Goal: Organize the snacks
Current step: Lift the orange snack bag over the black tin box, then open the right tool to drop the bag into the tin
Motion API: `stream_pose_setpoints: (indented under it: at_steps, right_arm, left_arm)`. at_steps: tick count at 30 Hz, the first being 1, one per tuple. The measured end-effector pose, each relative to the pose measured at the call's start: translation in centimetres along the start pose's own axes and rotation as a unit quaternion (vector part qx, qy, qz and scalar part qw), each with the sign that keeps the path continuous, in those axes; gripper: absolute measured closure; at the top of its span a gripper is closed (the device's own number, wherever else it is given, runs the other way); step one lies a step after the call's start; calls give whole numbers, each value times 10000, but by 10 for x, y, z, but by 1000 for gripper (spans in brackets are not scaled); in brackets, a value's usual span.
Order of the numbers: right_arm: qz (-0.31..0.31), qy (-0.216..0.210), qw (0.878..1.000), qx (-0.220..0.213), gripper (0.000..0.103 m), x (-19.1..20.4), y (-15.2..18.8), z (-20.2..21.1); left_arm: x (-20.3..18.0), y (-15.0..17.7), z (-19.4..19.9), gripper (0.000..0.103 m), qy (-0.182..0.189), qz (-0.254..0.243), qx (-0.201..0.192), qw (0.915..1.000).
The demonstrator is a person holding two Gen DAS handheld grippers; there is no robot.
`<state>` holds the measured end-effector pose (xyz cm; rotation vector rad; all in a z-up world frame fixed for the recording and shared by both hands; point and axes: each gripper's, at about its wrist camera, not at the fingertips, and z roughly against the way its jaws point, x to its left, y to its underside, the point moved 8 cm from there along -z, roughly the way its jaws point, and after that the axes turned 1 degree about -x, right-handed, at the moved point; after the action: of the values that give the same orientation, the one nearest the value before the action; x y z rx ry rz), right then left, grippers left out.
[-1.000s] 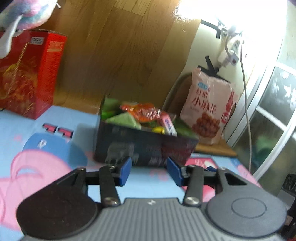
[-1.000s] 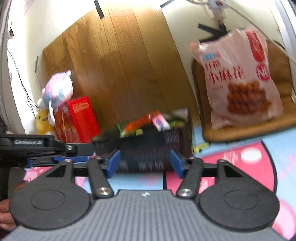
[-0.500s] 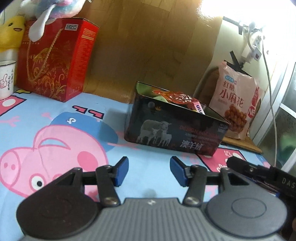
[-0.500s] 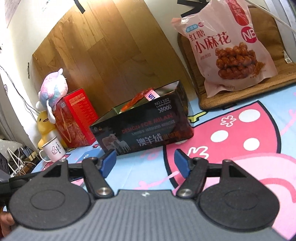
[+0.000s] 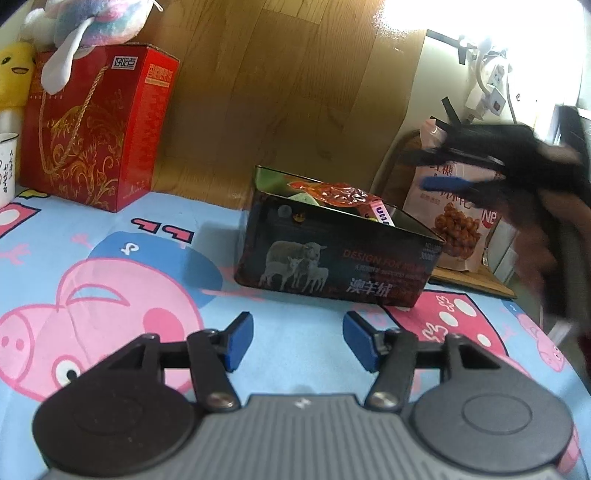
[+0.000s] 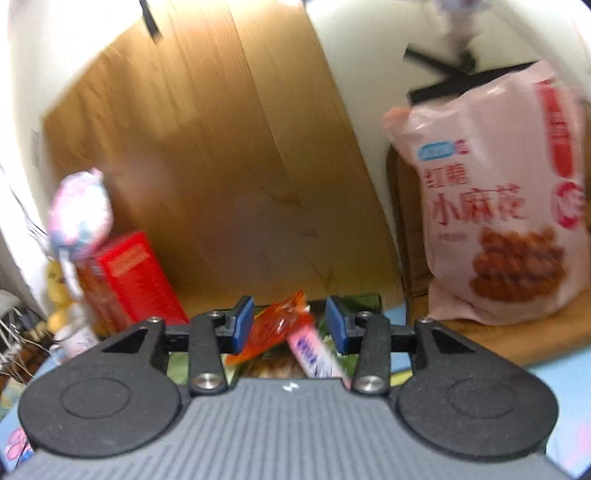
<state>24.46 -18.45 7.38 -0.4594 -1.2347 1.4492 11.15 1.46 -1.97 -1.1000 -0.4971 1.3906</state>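
Observation:
A black tin box with sheep on its side stands on the cartoon-pig tablecloth, filled with snacks: an orange packet and a pink bar stick out. My left gripper is open and empty, low over the cloth in front of the box. My right gripper is open above the box, its fingers either side of the orange packet and pink bar. It also shows blurred in the left wrist view.
A big pink snack bag leans on a wooden board at the back right. A red gift box with plush toys on it stands at the back left, a white mug beside it. A wooden panel stands behind.
My right gripper has risen and moved forward over the box, and its jaws have narrowed around the orange packet. My left gripper has held almost still, open.

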Motion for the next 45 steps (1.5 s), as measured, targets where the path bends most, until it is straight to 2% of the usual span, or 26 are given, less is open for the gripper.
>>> stream_pose_setpoints:
  at_steps: [3,5,7,9,11,14,16,20,24,30,34,41,45]
  right_arm:
    - [-48,130,9983,560,58,3,-8,-43]
    - [163,277,9959,849,59,7,-3,-67]
    - [393,358,9919,1150,64,11,9,-81]
    - [448,263,9897,1334,64,18,20,-83]
    - [796,202,9861,1444,64,33,28,-75]
    - [1022,119,9839,1463,60,42,33,-63]
    - [876,104,9863,1390,60,37,30,-54]
    - [361,117,9960,810,59,20,14,-23]
    - [99,-52,9985,541,59,12,21,17]
    - [25,-29,9998,211,58,2,60,72]
    - [134,235,9996,110,57,-3,95,94]
    - [873,713,9936,92,48,2,144,114]
    - [756,655,9947,238,48,-2,157,112]
  left_arm:
    - [1,0,-2,48,24,30,66,10000]
    - [2,1,-3,48,53,71,123,9999]
    - [3,2,-4,48,76,124,175,9997]
    - [5,2,-5,48,99,196,217,9995]
    - [6,2,-7,47,125,259,266,9992]
    - [6,2,-7,47,110,249,259,9993]
    - [4,2,-5,47,66,157,209,9996]
    - [0,2,-5,47,27,-4,178,9998]
    - [-1,3,-5,47,-10,-82,170,9998]
    - [-3,4,-4,47,-152,-214,140,9996]
    - [-8,5,-4,47,-351,-447,123,9983]
    - [-11,9,-7,41,-785,-767,194,9938]
    - [-10,11,-10,41,-991,-811,314,9913]
